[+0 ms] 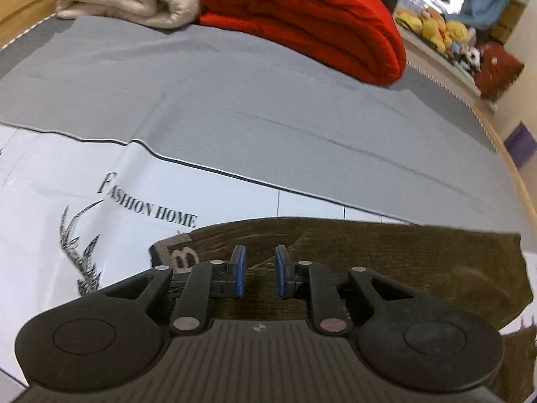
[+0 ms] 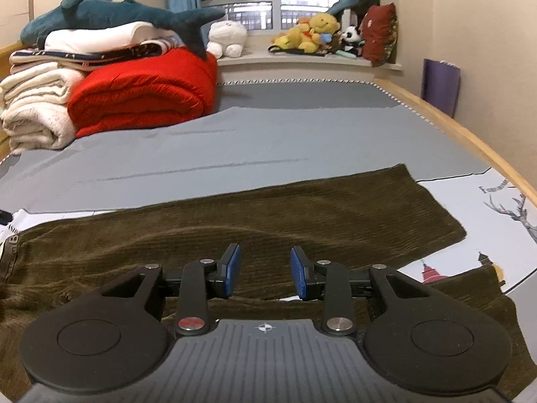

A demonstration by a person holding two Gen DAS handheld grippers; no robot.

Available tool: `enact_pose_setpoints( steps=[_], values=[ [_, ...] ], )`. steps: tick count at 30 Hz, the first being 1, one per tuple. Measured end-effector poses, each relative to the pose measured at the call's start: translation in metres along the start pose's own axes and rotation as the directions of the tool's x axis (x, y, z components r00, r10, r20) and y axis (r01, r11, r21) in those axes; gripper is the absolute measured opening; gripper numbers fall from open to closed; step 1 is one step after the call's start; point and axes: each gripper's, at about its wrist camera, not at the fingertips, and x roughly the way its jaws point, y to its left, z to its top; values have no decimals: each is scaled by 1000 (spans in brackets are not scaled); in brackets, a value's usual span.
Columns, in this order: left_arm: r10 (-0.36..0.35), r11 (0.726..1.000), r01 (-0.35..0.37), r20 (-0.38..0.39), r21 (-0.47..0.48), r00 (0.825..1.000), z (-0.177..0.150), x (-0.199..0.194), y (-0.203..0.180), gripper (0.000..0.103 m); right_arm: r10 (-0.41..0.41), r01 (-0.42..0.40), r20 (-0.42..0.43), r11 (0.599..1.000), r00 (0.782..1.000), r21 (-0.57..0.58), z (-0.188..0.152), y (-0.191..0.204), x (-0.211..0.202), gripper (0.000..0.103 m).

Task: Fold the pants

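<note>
- A pair of dark olive corduroy pants (image 2: 268, 215) lies flat across the near part of a bed, stretched left to right in the right wrist view.
- One leg runs out to the right, its hem (image 2: 436, 201) resting on a white printed sheet (image 2: 503, 235) with a deer drawing.
- A second layer of the same fabric (image 2: 470, 302) lies nearer the camera at the lower right, and a sliver of white sheet shows between the two layers.
- The waistband (image 1: 181, 257), with a woven label bearing a large letter, sits at the left end of the pants, beside the words "FASHION HOME" (image 1: 147, 201) on the sheet.
- The left gripper (image 1: 260, 273) hangs over the pants just right of the waistband; its blue pads (image 1: 240, 272) stand a narrow gap apart with nothing pinched between them.
- The right gripper (image 2: 265, 273) hangs over the middle of the pants; its jaws are spread wider, and nothing is between the pads, only fabric lying beneath.
- Whether either gripper's tips touch the cloth I cannot tell.
- Beyond the pants a grey sheet (image 2: 235, 141) covers the mattress.
- At the far left stand a folded red blanket (image 2: 144, 94) and a stack of cream blankets (image 2: 33, 107), with a plush shark (image 2: 117, 13) on top.
- Plush toys (image 2: 315, 33) line the windowsill (image 2: 302, 58) under blue curtains.
- A wooden bed rail (image 2: 470, 137) runs along the right side.
</note>
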Motion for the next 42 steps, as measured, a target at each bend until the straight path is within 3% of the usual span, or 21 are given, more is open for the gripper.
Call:
enact_pose_setpoints(
  steps=[3, 5, 7, 10, 19, 25, 27, 30, 32, 34, 36, 42],
  values=[
    [6, 999, -6, -1, 32, 1000, 3, 16, -6, 30, 5, -5, -4, 1000, 1000, -11, -1, 3, 0, 34],
    [18, 999, -18, 4, 50, 1000, 3, 29, -9, 45, 5, -6, -6, 1000, 1000, -7, -2, 2, -2, 34],
    [45, 997, -45, 4, 68, 999, 3, 43, -11, 53, 8, -8, -17, 1000, 1000, 4, -3, 0, -1, 34],
    [99, 991, -97, -15, 91, 995, 5, 65, -16, 77, 5, -5, -40, 1000, 999, 5, -4, -1, 3, 34],
    [163, 979, -157, -33, 133, 986, 15, 96, -18, 85, -20, 17, -93, 999, 995, -31, -8, 2, 19, 34],
    [166, 960, -150, -51, 234, 985, 6, 117, -21, 86, -29, 22, -110, 998, 994, -58, -11, 9, 25, 34],
    [154, 961, -138, -49, 241, 987, 6, 117, -19, 84, -33, 26, -115, 997, 993, -67, -11, 10, 28, 34],
    [121, 944, -109, -21, 310, 992, 1, 114, -24, 65, -43, 33, -119, 996, 992, -78, -11, 10, 30, 34],
    [96, 925, -84, -12, 370, 995, -3, 110, -31, 35, -51, 41, -125, 996, 991, -79, -12, 10, 32, 34],
    [98, 900, -86, -6, 428, 995, -5, 107, -40, 19, -58, 47, -132, 995, 990, -87, -13, 11, 35, 34],
    [107, 884, -95, 0, 458, 994, -6, 104, -46, 14, -70, 56, -135, 993, 988, -107, -15, 13, 36, 34],
    [60, 906, -73, 45, 417, 997, 0, 63, -49, 10, -109, 92, -140, 988, 984, -120, -20, 8, 35, 34]
  ],
)
